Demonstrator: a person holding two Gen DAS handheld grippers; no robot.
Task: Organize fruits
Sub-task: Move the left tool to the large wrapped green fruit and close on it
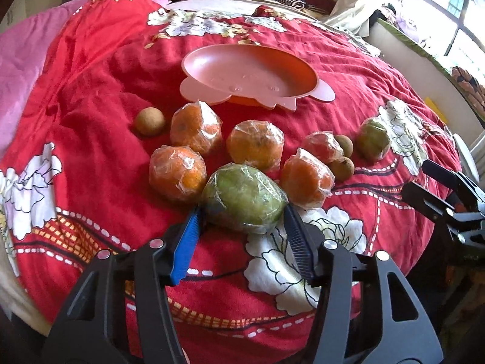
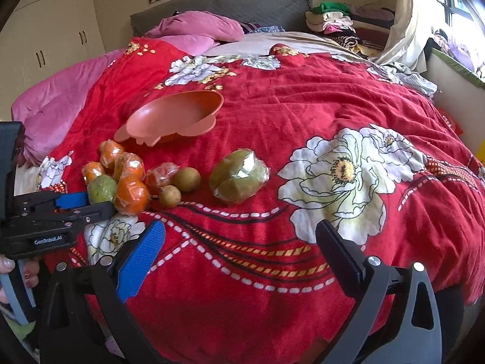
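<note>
Nearest the left wrist camera, the left claw (image 1: 242, 212) has its two fingers on either side of a green fruit wrapped in clear film (image 1: 244, 198), the blue pad (image 1: 188, 242) against its left flank and the dark pad (image 1: 298, 242) at its right; whether both pads truly press on it cannot be told for certain, but the jaws are narrowed to its width. This fruit lies on the red flowered bedspread (image 1: 91, 91) toward the near edge of the bed, at the front of a cluster of wrapped oranges (image 1: 256, 145). Two small brown round fruits (image 1: 341, 168) sit at the right of the cluster, another (image 1: 150, 121) at its left, and a second green wrapped fruit (image 2: 239, 179) lies apart to the right. Beyond the cluster, toward the middle of the bed, stands an orange-pink bowl (image 1: 218, 63) with a scalloped rim, tilted slightly and holding nothing visible. The right claw (image 2: 239, 239) hangs over the bedspread near the front edge, its jaws spread wide and holding nothing. Pink bedding (image 2: 197, 25) lies at the far left corner, folded clothes (image 2: 330, 18) at the far right.
</note>
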